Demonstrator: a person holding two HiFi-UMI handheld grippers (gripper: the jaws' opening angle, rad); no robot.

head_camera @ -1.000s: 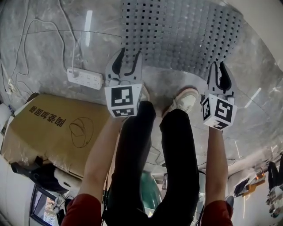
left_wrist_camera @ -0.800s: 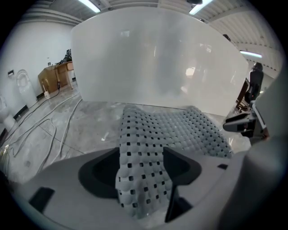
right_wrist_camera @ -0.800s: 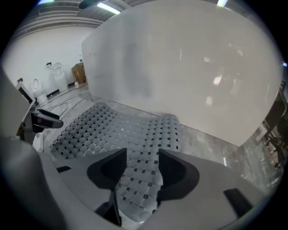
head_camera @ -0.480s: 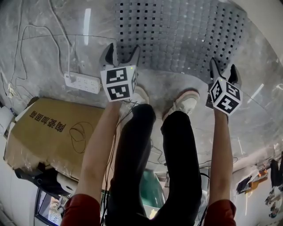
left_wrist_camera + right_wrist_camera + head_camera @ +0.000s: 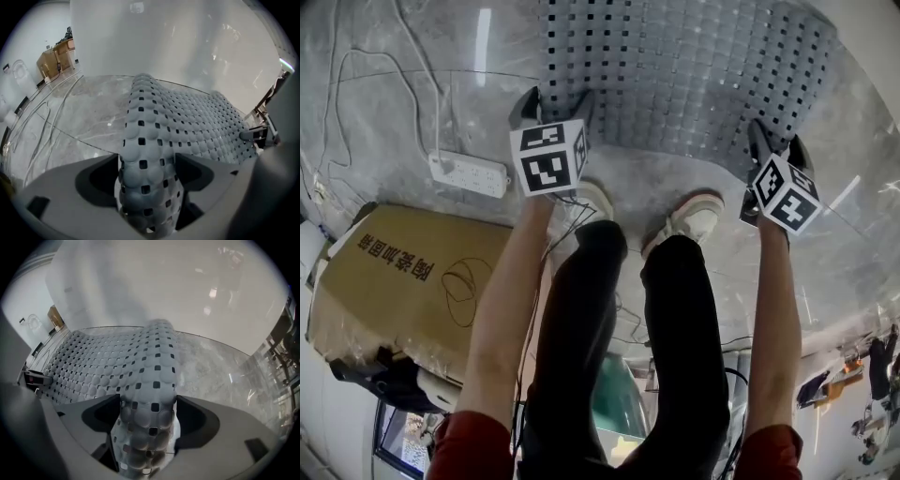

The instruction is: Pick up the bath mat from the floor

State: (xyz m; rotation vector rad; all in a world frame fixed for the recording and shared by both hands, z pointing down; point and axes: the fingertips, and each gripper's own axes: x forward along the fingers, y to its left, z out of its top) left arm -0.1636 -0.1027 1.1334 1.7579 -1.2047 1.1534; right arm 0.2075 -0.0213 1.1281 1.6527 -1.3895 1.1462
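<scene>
Both left claw [image 5: 147, 161] and right claw [image 5: 148, 401] newly wide open astride bath mat [image 5: 675, 66]; power strip [image 5: 469, 173], carton [image 5: 412, 281] nearby.

Chinese characters on cardboard box [image 5: 403, 300], not legible

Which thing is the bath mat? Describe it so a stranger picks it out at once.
On the grey marble floor, look just beyond the person's two shoes. The bath mat lies there: a wide grey sheet of rounded bumps pierced by rows of small square holes, unlike the white power strip and brown cardboard box to its left.
</scene>
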